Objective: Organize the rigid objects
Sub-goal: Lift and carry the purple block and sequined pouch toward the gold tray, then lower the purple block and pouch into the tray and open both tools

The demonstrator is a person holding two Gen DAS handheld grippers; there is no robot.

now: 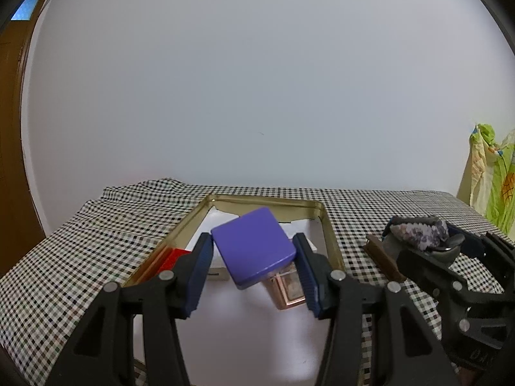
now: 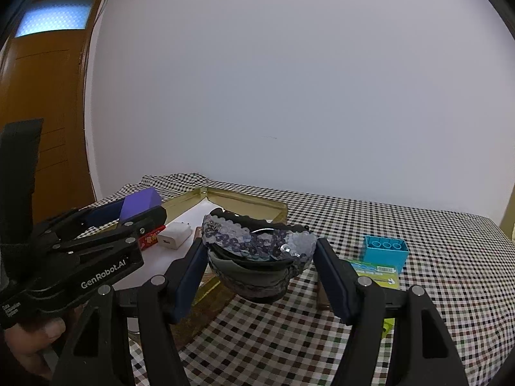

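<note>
purple block (image 1: 254, 247) between left fingers (image 1: 202, 267), above gold tin (image 1: 331, 244)

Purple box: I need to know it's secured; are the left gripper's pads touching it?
Touching: the left wrist view shows both pads pressed against the purple box.

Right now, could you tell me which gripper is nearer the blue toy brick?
Right. The right gripper holds a sequined pouch beside the blue brick; the left gripper is over the gold tin, farther away.
</note>
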